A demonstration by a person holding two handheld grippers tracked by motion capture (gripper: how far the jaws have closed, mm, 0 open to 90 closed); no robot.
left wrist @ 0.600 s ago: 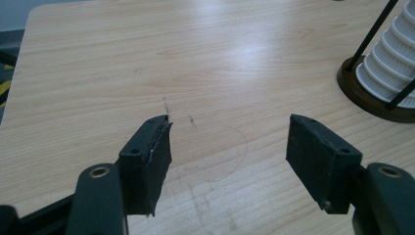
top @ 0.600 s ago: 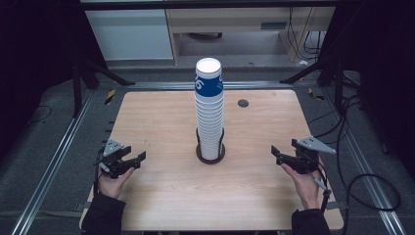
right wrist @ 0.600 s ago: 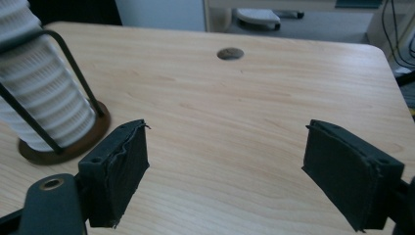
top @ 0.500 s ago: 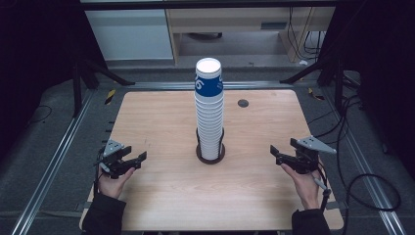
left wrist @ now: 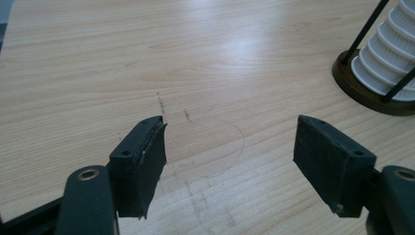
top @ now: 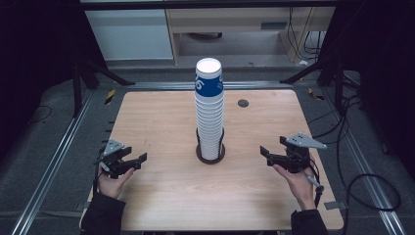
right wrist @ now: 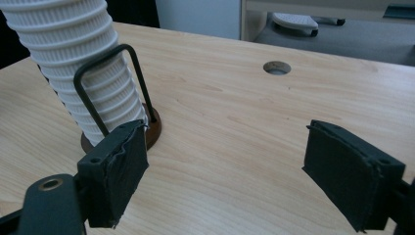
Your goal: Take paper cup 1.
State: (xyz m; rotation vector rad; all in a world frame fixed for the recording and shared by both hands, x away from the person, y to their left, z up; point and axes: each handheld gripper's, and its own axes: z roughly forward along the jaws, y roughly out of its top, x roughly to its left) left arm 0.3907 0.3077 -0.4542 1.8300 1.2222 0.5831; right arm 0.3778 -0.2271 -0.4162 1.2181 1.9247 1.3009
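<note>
A tall stack of white paper cups [top: 209, 112], the top one with a blue band, stands upright in a dark wire holder [top: 210, 155] at the middle of the wooden table [top: 161, 122]. My left gripper [top: 137, 161] is held low near the table's front left, jaws apart with nothing between them [left wrist: 230, 152]; the holder's base [left wrist: 364, 85] lies off to its right. My right gripper [top: 266, 155] hovers at the front right, also open and holding nothing [right wrist: 225, 161]. From it the cup stack [right wrist: 73, 58] rises just beyond the left jaw.
A round cable hole [top: 243, 103] sits in the table behind and right of the stack. Bare wood lies on both sides of the holder. Metal rails [top: 58, 161] run along the floor at left and right, and cables trail at the right [top: 362, 186].
</note>
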